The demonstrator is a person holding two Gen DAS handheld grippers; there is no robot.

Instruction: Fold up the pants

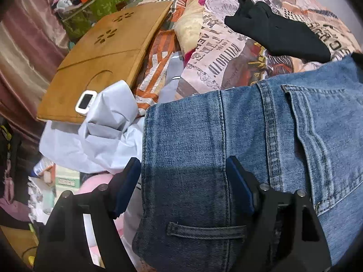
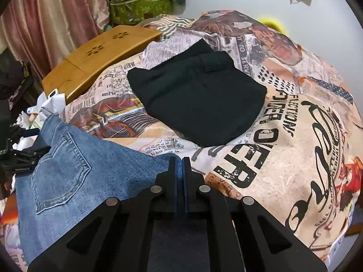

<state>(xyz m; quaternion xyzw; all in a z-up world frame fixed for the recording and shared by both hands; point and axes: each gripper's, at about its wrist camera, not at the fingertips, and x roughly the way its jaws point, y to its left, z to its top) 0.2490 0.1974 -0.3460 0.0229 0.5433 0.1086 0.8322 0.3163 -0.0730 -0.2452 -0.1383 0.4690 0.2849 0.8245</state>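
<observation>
Blue jeans (image 1: pixel 261 147) lie on the printed bedspread (image 2: pixel 283 158), back pocket up; they also show in the right wrist view (image 2: pixel 74 170). My left gripper (image 1: pixel 183 181) is open, its fingers on either side of the jeans' waistband near a belt loop (image 1: pixel 204 229). My right gripper (image 2: pixel 179 165) is shut, its pads pressed together over the jeans' edge; the frame does not show cloth between them. The left gripper shows at the left edge of the right wrist view (image 2: pixel 25 156).
Folded black pants (image 2: pixel 197 99) lie on the bedspread further back, also in the left wrist view (image 1: pixel 279 34). A wooden lap tray (image 1: pixel 102 61) and crumpled white fabric (image 1: pixel 102 131) are at the left. Pink curtain (image 2: pixel 52 22) and a green box (image 2: pixel 140 6) stand behind.
</observation>
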